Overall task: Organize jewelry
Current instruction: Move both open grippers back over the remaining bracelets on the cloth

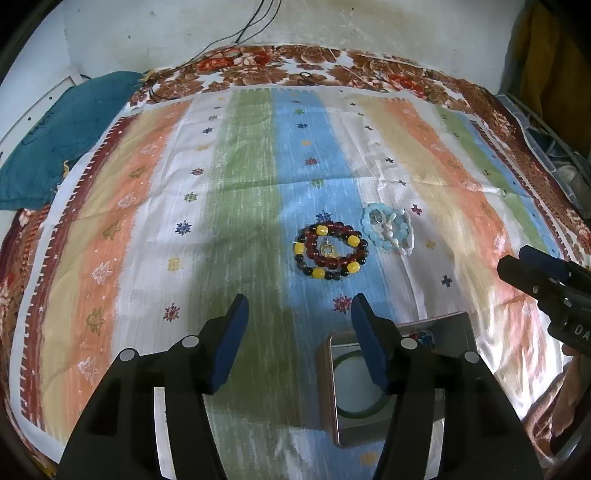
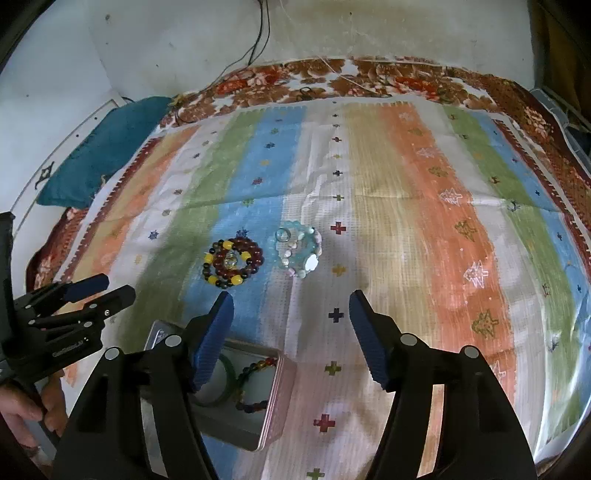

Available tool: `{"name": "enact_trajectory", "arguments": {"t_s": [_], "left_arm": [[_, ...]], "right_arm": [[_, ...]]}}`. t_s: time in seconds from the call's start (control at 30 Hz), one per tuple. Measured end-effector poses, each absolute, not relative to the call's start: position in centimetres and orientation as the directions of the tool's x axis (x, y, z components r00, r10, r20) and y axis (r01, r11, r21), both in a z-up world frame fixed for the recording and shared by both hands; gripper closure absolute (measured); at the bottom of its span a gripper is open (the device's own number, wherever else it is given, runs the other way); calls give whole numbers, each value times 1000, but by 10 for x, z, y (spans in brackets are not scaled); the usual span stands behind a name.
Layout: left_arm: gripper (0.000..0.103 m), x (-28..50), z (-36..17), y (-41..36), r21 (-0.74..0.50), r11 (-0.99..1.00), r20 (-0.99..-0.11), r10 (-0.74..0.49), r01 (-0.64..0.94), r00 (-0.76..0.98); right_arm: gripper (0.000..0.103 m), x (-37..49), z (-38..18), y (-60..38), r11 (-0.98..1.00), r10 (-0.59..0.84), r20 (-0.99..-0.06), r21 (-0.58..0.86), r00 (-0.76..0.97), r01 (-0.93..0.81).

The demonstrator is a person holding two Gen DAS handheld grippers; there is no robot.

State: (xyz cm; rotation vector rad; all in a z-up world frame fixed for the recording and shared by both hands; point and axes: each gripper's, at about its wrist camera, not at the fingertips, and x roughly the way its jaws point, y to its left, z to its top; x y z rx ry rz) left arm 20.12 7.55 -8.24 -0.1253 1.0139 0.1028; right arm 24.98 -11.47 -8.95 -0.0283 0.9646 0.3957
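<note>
A pile of dark red, black and yellow bead bracelets [image 1: 330, 252] with a gold charm lies on the striped cloth; it also shows in the right wrist view [image 2: 233, 263]. Beside it on the right lies a pale blue and white bead bracelet pile [image 1: 388, 230] [image 2: 298, 248]. An open metal tin [image 1: 334, 391] [image 2: 275, 402] sits near me, holding a green bangle [image 2: 226, 384] and a multicoloured bead bracelet [image 2: 255, 369]. My left gripper [image 1: 300, 347] is open and empty, above the tin's left side. My right gripper [image 2: 291, 341] is open and empty, to the right of the tin.
The striped cloth [image 1: 155, 229] covers a floral bedspread [image 1: 258, 70]. A teal cushion [image 1: 62, 136] lies at the far left. Black cables [image 1: 255, 22] hang on the wall behind. Clutter [image 1: 565, 162] sits past the right edge of the bed.
</note>
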Motion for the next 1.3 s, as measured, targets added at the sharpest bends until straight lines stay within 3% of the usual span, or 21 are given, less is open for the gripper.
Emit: {"name": "enact_trajectory", "arguments": {"t_s": [0.33,1.3], "left_arm": [[38,225,-93,83,-49,985,-863,42,-167,503],[37,275,-139,92,-70,986,-915,-3,-152,404]], "right_arm": [[34,268,-105,-103,929,291,-829,125,477,-349],[34,323,-145,-99,957,220,-880,112,420,-267]]}}
